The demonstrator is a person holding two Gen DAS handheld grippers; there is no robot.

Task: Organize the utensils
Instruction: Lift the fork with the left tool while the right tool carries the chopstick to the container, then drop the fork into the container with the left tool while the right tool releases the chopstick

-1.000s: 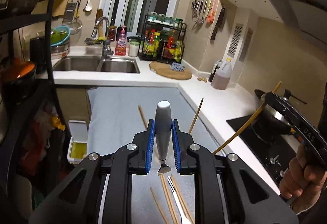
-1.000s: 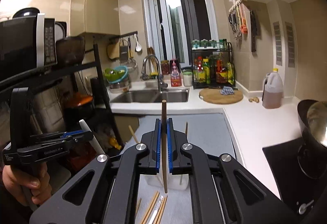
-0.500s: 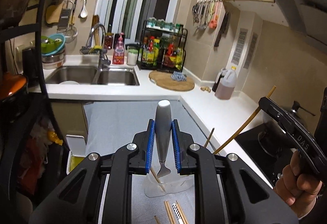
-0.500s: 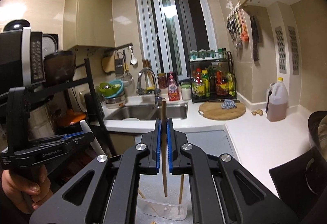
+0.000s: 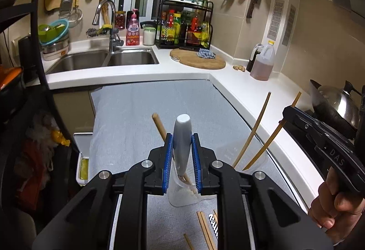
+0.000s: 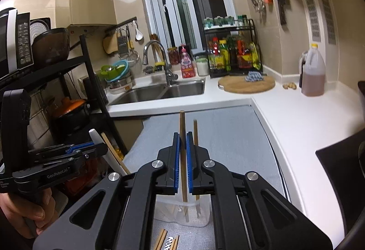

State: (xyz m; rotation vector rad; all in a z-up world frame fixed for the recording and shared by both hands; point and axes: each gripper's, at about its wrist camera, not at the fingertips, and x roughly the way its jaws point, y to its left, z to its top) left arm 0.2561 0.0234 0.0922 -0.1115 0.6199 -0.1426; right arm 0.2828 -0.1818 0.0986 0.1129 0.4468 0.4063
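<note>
Nearest the left wrist camera, the left tool (image 5: 182,166) is clamped on the pale grey rounded handle of a utensil (image 5: 182,136), held upright with its lower end dipping into a clear plastic cup (image 5: 182,195) that stands on the grey textured mat (image 5: 141,117) covering the counter. A light wooden chopstick (image 5: 159,127) leans in the same cup just behind the handle. On the mat in front of the cup lie several loose wooden chopsticks (image 5: 205,229), beside a black-and-white patterned piece too cut off to identify.

In the right wrist view, the right tool (image 6: 183,163) pinches a brown wooden chopstick (image 6: 182,127) upright, its lower tip inside the clear cup (image 6: 200,215); another chopstick (image 6: 195,133) stands in the cup just to its right.

Farther back, the white counter (image 5: 239,88) carries a round wooden cutting board (image 5: 197,59), a jug of brown liquid (image 5: 262,63), a black rack of bottles (image 5: 184,22) and a steel double sink (image 5: 102,59).
</note>
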